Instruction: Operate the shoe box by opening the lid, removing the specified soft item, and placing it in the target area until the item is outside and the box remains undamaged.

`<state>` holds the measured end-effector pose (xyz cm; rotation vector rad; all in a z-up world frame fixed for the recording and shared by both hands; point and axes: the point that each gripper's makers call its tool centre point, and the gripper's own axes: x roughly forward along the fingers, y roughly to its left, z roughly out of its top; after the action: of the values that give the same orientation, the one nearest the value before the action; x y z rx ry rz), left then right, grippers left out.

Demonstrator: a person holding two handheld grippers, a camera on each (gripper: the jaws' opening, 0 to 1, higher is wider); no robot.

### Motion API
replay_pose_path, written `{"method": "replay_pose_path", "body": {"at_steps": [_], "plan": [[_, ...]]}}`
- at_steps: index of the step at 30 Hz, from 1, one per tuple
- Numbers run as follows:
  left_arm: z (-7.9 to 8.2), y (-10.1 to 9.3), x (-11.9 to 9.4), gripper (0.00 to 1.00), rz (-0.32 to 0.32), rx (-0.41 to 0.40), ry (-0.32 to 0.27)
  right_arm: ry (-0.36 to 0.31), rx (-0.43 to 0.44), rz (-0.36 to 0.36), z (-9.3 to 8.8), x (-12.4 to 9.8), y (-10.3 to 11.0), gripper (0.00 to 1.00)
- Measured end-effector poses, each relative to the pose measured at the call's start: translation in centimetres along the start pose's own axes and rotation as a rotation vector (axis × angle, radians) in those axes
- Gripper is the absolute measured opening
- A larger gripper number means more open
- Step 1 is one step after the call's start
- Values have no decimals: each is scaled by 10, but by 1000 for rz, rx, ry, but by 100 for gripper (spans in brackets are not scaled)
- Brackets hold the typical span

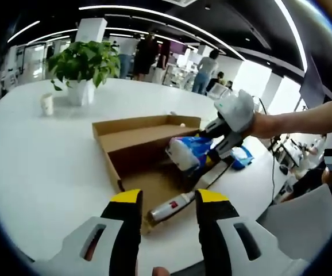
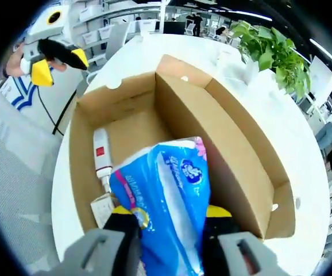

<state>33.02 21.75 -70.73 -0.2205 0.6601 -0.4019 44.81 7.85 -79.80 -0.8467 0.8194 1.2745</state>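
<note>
Right now the right gripper (image 2: 169, 221) is clamping a soft blue-and-white tissue pack (image 2: 169, 195), its jaws pressing both sides of the crinkled plastic. In the right gripper view the pack's long axis is running from 6 toward 12 o'clock, its far end pointing over the open shoe box (image 2: 235, 144). It is carrying a blue-and-pink printed logo (the lettering is too blurred to read). In the left gripper view the pack (image 1: 188, 152) is hanging above the box's (image 1: 137, 146) interior, at 3 o'clock of centre. A white tube-like item with a red label (image 2: 101, 152) is lying on the box floor. The left gripper (image 1: 169, 201) is hovering with jaws spread wide, holding nothing. A potted plant (image 1: 81, 63) is standing on the white table (image 1: 34, 155)
</note>
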Motion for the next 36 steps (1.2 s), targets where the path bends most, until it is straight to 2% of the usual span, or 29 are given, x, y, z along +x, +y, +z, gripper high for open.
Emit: {"method": "replay_pose_path", "body": {"at_steps": [5,15,36], "plan": [[1,-4,-1,37,-3,4,-1,-5,-6,-9,4,-9,4,36],[6,-11,-2,37,-11,18,-9,-9,-11,-30,7,-20,-6,36],[13,-32,-1,37,-35,47,-13,-22,-31,-65,10,-53,0,36]]}}
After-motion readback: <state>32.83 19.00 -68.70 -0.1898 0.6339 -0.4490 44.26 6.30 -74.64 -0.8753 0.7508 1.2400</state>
